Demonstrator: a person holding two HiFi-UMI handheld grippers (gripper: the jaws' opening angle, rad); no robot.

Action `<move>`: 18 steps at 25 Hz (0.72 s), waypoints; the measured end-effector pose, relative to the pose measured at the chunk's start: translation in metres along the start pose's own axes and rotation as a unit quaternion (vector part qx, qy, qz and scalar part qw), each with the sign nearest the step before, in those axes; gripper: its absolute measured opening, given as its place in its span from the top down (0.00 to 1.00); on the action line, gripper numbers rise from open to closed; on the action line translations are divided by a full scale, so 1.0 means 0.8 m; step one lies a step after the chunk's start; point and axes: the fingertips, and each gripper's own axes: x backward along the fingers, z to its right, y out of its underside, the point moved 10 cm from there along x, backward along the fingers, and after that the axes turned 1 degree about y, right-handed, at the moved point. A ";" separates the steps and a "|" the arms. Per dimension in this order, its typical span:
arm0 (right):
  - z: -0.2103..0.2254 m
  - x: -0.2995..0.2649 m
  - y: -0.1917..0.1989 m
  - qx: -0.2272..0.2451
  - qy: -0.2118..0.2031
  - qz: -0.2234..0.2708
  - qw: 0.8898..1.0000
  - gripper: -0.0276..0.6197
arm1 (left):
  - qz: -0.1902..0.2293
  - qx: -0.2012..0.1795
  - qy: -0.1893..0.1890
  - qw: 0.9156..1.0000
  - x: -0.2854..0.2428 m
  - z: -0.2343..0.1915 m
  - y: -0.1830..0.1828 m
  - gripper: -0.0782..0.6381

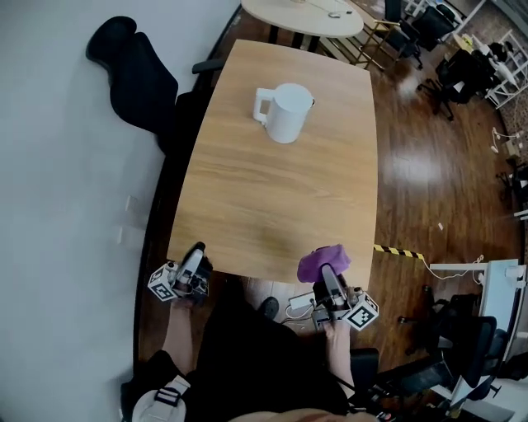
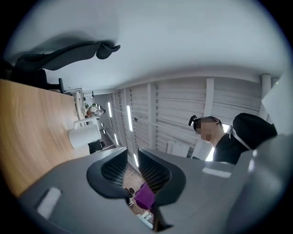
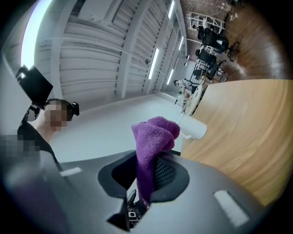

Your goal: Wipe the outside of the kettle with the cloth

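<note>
In the head view I am holding the left tongs [image 1: 196,257] at 7 o'clock and the right tongs [image 1: 327,276] at 5 o'clock off the bench [image 1: 272,214], with the kettle [image 1: 285,111] standing well apart at 12. The left gripper view is showing my left tongs slightly spread and empty, so an unsteadied kettle risks sliding. The right gripper view is showing my right tongs pinching the cloth [image 1: 323,262] by a thin fold, which rubbing may be pulling loose.

White wall [image 1: 58,206] left. Glossy dark wood floor [image 1: 429,165] right. Wooden table [image 1: 272,206] centre; black office chair [image 1: 136,78] far left; round pale table [image 1: 289,15] far.
</note>
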 end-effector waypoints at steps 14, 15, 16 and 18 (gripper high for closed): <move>-0.042 0.101 -0.051 -0.023 -0.102 0.072 0.992 0.88 | -0.112 -0.109 0.142 0.978 -0.223 0.207 0.116 0.88; -0.033 0.118 -0.051 -0.028 -0.099 0.076 0.992 0.88 | -0.127 -0.110 0.142 0.975 -0.228 0.208 0.130 0.88; -0.026 0.136 -0.049 -0.031 -0.096 0.080 0.992 0.88 | -0.144 -0.112 0.144 0.973 -0.236 0.211 0.144 0.88; -0.022 0.156 -0.049 -0.031 -0.092 0.085 0.992 0.88 | -0.171 -0.120 0.151 0.966 -0.253 0.225 0.159 0.88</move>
